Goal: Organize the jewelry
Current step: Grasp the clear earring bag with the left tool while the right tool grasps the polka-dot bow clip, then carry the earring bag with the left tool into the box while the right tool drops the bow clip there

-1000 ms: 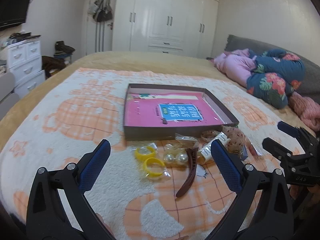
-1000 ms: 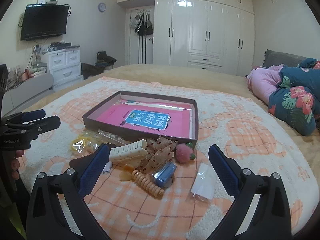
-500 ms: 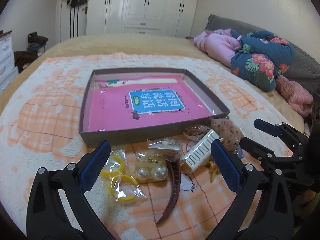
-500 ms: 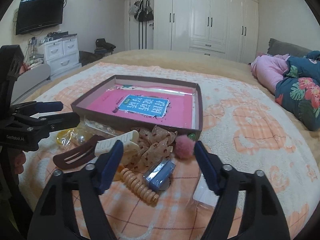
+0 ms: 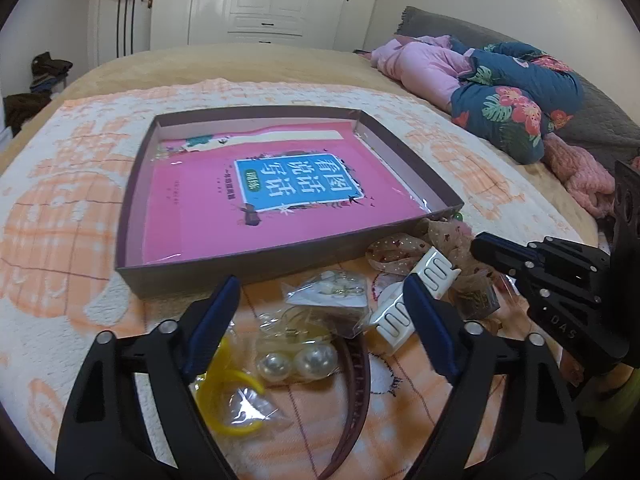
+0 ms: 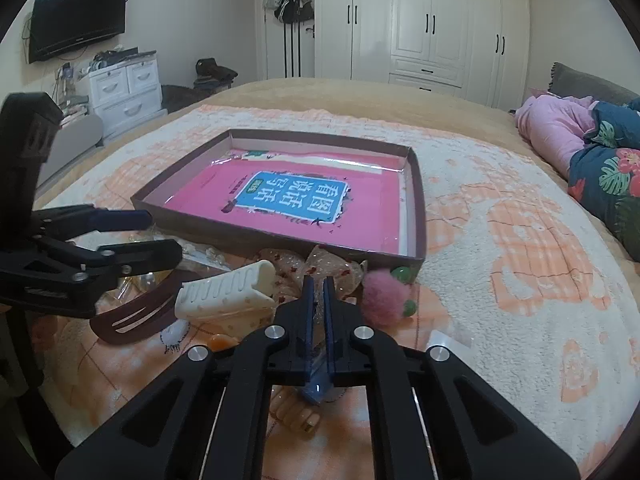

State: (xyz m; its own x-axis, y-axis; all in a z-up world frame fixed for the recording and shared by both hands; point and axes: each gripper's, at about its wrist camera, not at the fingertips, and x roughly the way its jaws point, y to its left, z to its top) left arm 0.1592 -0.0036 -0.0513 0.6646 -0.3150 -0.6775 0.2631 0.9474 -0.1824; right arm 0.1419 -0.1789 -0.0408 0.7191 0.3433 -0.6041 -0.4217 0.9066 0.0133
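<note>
Clutter lay along the near wall of the box (image 5: 248, 268), on the blanket (image 5: 60, 240) toward the near edge of the bed, and none of it was in the box yet. From the left: yellow rings (image 5: 230, 396) in a clear bag, a pair of pearls (image 5: 298, 362), a dark hair clip (image 5: 356, 408) with its long axis running toward and away from the left wrist camera, then a white claw clip (image 5: 416, 300) lying slantwise, one end aimed at the box.

The left gripper (image 5: 320, 328) stood spread wide over the pearls, holding nothing. Its fingers (image 5: 210, 328) might catch only the slippery bag, so the pearls could slide out.

The right gripper (image 6: 318, 304) was clenched nearly tight, apparently on a small blue piece (image 6: 316, 386); I could not tell how firmly. A thin hold there could let it twist and drop short of the box.
</note>
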